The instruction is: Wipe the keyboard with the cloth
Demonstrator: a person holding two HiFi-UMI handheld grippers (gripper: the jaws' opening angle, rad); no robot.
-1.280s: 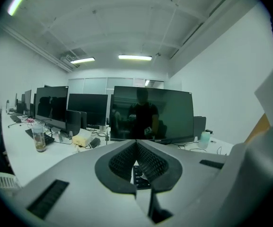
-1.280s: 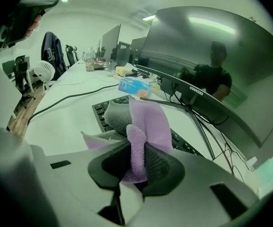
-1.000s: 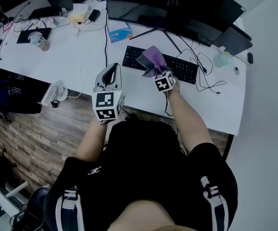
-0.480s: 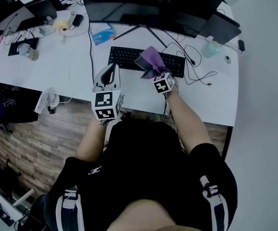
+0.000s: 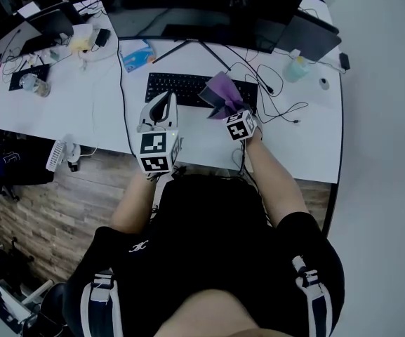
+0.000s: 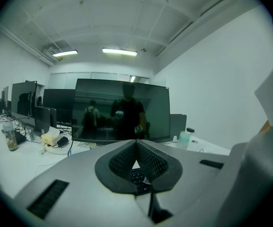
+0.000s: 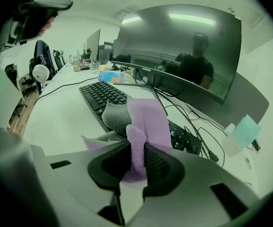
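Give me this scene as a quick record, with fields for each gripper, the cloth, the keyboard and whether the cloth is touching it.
left gripper: jaws together, nothing between them, held over the desk in front of the keyboard
right gripper: jaws clamped on the cloth
cloth: purple, bunched, sticking out past the jaws over the keyboard's right half
keyboard: black, on the white desk, in front of the monitor
contact: cannot tell whether the cloth touches the keys

Fuzzy cloth (image 7: 145,112), matt plastic kbd (image 7: 98,93)
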